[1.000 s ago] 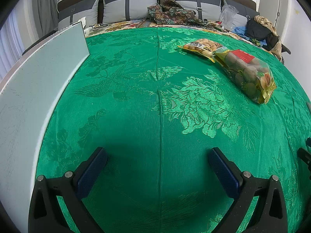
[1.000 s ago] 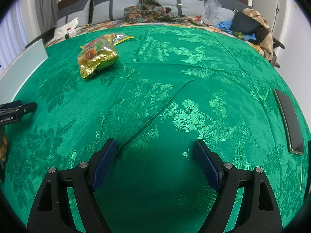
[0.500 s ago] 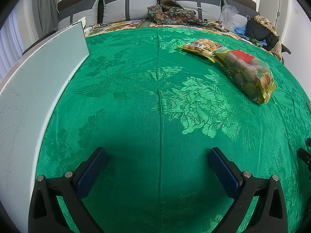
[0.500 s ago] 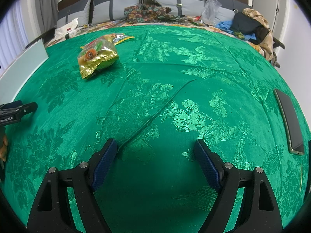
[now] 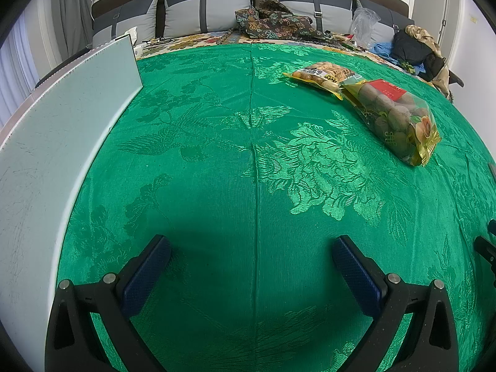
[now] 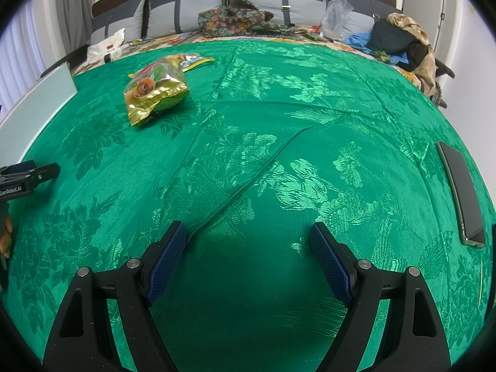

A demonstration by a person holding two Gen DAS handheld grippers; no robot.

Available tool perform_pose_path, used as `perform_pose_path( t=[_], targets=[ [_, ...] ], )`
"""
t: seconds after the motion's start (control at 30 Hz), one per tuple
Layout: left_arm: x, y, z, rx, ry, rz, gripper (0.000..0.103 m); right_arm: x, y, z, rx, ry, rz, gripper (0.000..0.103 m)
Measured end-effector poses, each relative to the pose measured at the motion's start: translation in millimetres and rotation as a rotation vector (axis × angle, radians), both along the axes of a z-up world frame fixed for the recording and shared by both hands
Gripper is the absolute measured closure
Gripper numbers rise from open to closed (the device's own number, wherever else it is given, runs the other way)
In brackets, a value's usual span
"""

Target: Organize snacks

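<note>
Your left gripper (image 5: 251,259), jaws wide and empty; the nut bag (image 5: 393,117) lies upper right, long axis slanting away.

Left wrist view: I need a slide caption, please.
Open left tongs hover over a green bedspread, two snack bags lying ahead to the right.
</note>
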State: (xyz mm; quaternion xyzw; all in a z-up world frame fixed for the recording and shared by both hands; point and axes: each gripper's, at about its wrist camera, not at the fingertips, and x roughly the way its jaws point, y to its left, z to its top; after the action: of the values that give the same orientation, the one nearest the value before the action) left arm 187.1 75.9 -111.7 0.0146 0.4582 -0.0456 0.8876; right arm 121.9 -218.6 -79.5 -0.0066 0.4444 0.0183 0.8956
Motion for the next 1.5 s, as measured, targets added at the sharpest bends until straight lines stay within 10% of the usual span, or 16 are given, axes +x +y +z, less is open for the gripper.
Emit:
perform_pose_path(
  t=[0.27,0.53,0.83,1.0,1.2,1.5],
  targets=[
    [0,0,0,0.0,0.0,0.0,0.0,-2,6,2,-0.025,0.015,0.022,0.02],
    [0,0,0,0.0,0.001,0.001,0.0,58,59,72,0.043,-0.102,0.224,0.02],
    [0,0,0,-0.001,0.001,0.001,0.0,165,135,14,-0.229,0.156,0.31,0.022],
    [0,0,0,-0.001,0.001,0.001,0.0,138,91,33,-0.064,0.089,0.229,0.039],
    [0,0,0,0.0,0.001,0.001,0.0,63,10,57,-0.024,0.033,0.115,0.038],
    [0,-1,1,0.0,0.001,0.001,0.0,11,-29,13,-0.092,-0.025,0.037,0.023]
  ],
)
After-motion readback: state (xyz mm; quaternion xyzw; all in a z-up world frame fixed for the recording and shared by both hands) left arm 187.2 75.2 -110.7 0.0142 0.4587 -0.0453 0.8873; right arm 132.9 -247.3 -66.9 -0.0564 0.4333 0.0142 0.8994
